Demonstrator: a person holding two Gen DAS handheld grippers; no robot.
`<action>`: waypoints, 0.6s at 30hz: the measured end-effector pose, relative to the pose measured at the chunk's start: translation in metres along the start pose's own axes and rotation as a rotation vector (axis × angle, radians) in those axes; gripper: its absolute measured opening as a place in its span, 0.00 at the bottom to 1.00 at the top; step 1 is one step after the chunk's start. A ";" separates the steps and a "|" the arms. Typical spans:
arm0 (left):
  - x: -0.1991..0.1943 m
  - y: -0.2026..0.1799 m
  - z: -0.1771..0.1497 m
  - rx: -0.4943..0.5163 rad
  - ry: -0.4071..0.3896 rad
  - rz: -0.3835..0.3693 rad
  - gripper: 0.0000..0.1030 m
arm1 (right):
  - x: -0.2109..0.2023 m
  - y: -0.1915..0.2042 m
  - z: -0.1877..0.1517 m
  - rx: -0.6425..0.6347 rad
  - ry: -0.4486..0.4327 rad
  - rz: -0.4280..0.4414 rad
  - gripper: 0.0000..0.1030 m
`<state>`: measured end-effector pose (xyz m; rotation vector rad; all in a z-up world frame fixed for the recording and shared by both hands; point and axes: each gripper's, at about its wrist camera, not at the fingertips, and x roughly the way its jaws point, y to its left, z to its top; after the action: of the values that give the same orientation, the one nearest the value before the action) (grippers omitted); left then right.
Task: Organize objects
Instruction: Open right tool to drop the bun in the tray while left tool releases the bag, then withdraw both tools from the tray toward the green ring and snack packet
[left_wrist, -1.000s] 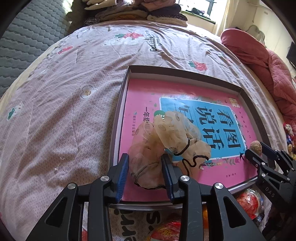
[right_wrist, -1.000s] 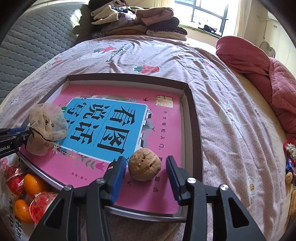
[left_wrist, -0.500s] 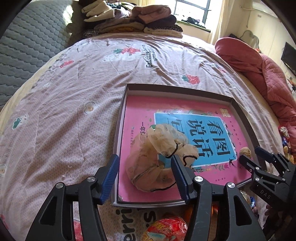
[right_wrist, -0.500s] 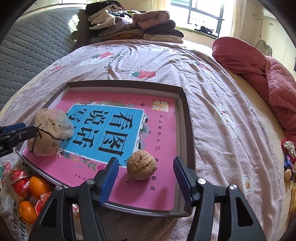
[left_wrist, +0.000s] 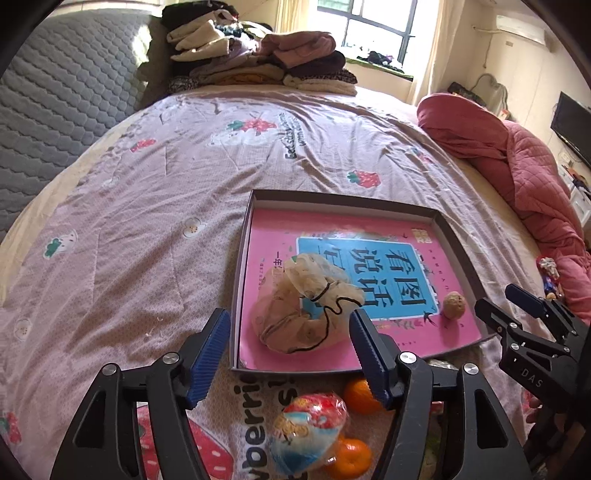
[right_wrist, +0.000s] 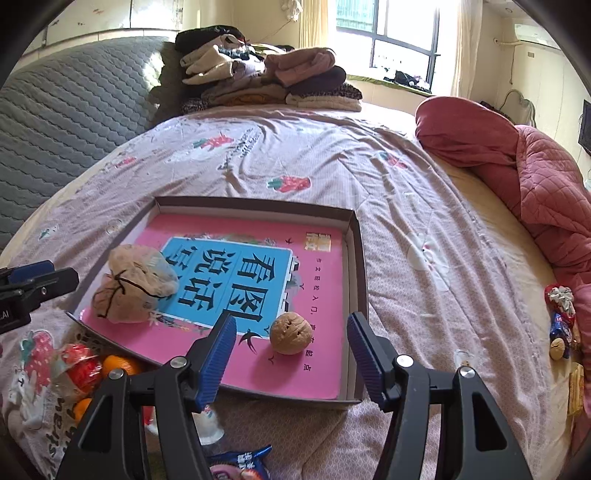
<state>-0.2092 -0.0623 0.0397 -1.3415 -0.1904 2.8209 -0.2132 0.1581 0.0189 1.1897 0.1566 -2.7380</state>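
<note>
A shallow dark box (left_wrist: 343, 195) (right_wrist: 356, 258) lies on the bed with a pink and blue book as its floor. A beige mesh pouch (left_wrist: 299, 306) (right_wrist: 133, 288) with a black drawstring rests in the box's near left corner. A walnut (left_wrist: 453, 304) (right_wrist: 291, 333) rests near its right side. My left gripper (left_wrist: 288, 354) is open and empty, just short of the pouch. My right gripper (right_wrist: 290, 354) is open and empty, just short of the walnut. Each gripper shows at the edge of the other's view.
Oranges (left_wrist: 360, 397) (right_wrist: 120, 365) and wrapped snacks (left_wrist: 308, 428) (right_wrist: 79, 365) lie on the strawberry-print sheet before the box. A red quilt (right_wrist: 535, 177) is at the right, folded clothes (right_wrist: 266, 77) at the far end, small wrapped items (right_wrist: 561, 317) at the right edge.
Both grippers opened wider and pulled back and up from the box. The left one let go of the pouch, the right one backed off the walnut; both items stay in the box.
</note>
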 end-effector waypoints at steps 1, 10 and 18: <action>-0.005 -0.001 -0.001 0.004 -0.007 0.001 0.67 | -0.006 0.000 0.000 0.002 -0.011 0.002 0.60; -0.039 -0.007 -0.018 0.012 -0.037 -0.010 0.69 | -0.049 0.009 -0.007 -0.008 -0.068 0.021 0.61; -0.058 -0.012 -0.038 0.037 -0.045 -0.004 0.69 | -0.074 0.017 -0.023 -0.023 -0.085 0.028 0.61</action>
<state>-0.1440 -0.0498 0.0621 -1.2694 -0.1402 2.8383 -0.1435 0.1526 0.0566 1.0591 0.1600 -2.7489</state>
